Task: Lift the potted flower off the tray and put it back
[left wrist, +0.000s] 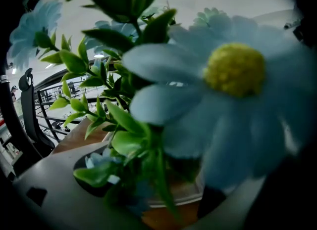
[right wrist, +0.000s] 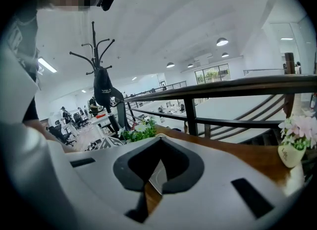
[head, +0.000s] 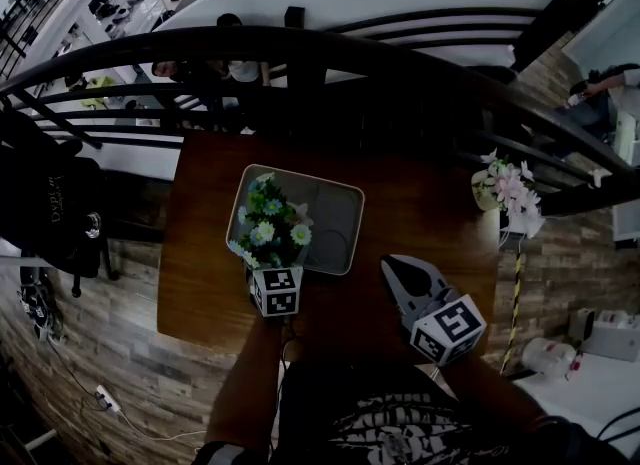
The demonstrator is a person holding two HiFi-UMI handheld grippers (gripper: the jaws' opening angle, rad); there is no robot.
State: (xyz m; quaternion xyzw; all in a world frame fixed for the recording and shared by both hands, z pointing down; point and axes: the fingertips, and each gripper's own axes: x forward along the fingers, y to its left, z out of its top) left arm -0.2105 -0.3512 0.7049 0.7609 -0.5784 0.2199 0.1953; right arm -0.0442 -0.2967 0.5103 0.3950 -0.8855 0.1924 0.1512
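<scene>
The potted flower (head: 268,225), blue and white blooms on green leaves, stands at the near left corner of the grey tray (head: 335,215). My left gripper (head: 270,271) reaches in under the blooms, its marker cube just below them. In the left gripper view the blooms (left wrist: 233,75) fill the picture. The stems and dark pot sit between the two grey jaws of the left gripper (left wrist: 163,189), and leaves hide the contact. Below them I see the tray rim (left wrist: 181,198). My right gripper (head: 388,263) rests shut and empty over the table, to the right of the tray.
A second pot with pink flowers (head: 508,193) stands at the brown table's (head: 420,203) far right corner. A dark railing (head: 330,53) runs along the table's far edge. The right gripper view shows the blue flowers (right wrist: 138,132), the pink pot (right wrist: 292,150) and a coat rack (right wrist: 101,88).
</scene>
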